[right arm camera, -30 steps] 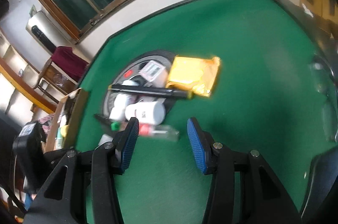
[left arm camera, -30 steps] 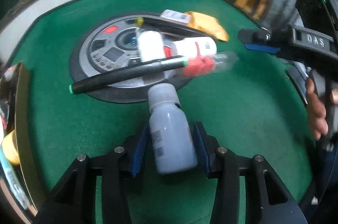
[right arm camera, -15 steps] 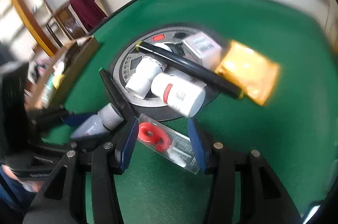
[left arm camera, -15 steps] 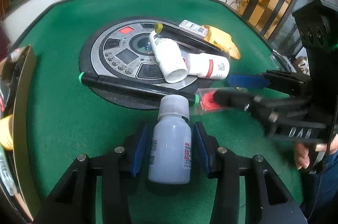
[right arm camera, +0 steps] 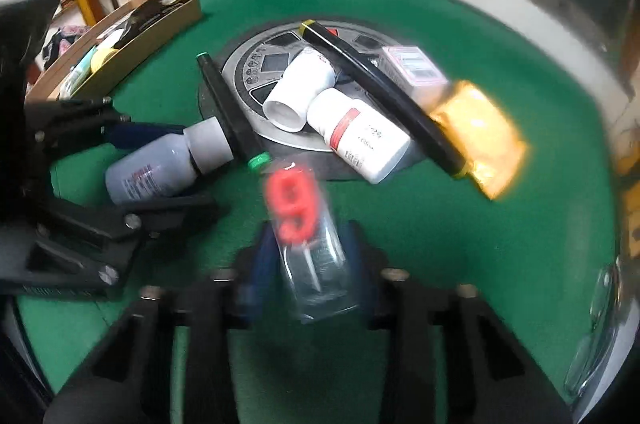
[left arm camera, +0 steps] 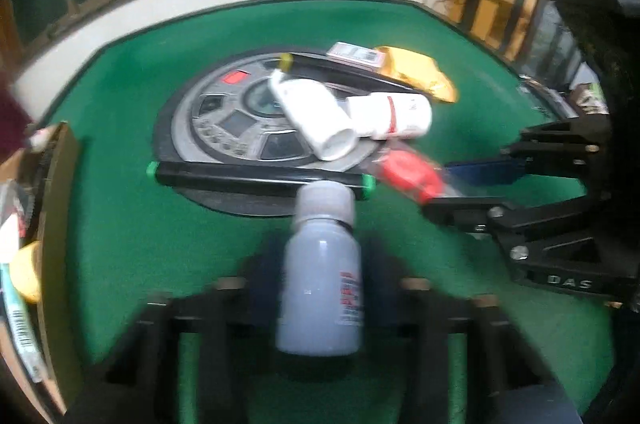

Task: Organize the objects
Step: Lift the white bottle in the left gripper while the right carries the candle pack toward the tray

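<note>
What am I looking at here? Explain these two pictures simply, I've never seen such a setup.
No robot here: a person holds a two-finger gripper in each hand, each with a fisheye camera looking along its fingers. One picture is from the left one, the other from the right.

The left gripper is closed around a grey bottle. The right gripper grips a clear packet with a red number nine inside.

On the green table lie two white bottles, two black markers, a small box and a yellow pouch, mostly piled on a round grey control panel. A cardboard box with items sits at the edge.
</note>
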A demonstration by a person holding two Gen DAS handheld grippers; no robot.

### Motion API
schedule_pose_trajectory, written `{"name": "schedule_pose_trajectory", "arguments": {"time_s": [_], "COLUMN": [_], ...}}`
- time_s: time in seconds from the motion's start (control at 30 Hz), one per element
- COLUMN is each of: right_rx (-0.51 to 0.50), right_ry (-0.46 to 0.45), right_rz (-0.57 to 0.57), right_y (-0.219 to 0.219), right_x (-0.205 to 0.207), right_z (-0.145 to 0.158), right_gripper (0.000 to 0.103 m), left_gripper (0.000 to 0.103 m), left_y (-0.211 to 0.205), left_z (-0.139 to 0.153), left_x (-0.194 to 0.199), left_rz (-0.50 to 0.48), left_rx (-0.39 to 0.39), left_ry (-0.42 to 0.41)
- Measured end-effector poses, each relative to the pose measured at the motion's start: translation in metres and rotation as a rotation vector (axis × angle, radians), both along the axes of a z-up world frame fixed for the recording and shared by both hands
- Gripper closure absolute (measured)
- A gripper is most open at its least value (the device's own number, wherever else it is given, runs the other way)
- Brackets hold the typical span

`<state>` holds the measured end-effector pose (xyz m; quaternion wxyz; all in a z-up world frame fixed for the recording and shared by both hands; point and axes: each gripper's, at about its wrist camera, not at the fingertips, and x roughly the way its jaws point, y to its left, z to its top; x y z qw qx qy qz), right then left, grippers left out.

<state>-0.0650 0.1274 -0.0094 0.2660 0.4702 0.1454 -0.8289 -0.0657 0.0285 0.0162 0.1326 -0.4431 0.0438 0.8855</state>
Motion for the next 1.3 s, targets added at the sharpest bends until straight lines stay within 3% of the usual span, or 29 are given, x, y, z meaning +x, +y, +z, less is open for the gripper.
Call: {"name": "schedule_pose_trajectory", "arguments": {"time_s": [0.1,0.23,0.5,0.73,0.9,1.3], "right_rx": [-0.003,-0.092,-0.208,-0.211,-0.21,-0.238], "right_ry": [-0.006,-0.025,-0.057,-0.036,-0.031,-0.037], "right_rz": [-0.045,-0.072,-0.04,0.013,0.028,0.013], "right_y": [0.004,0.016,0.014,-0.009,-0.02,-0.04], "right_x": [-0.001,-0.002,0.008,0.029,0.037,0.046], "right_z": [0.001,0.016,0.028,0.037,0.037,0.034], "right_gripper": [0.079,0.079,0.079,0.078,0.078,0.078], "left_gripper": [0.074,0.074,0.074,0.074,0.074,0.074], "left_y": [-0.005,-0.008,-0.017,-0.029,-0.037,-0.062], "left_z": [0.001,0.002,0.013,0.024,0.024,0.048], "left_x": [0.001,0.004,0.024,0.044,0.053,0.074], "left_rz": [0.01,0.023,0.101,0.193,0.211,0.269], "left_rx": [0.025,0.057,0.096,0.052,0.051,0.049], "left_ry": [-0.002,-0.015,0.019,0.082,0.082,0.173]}}
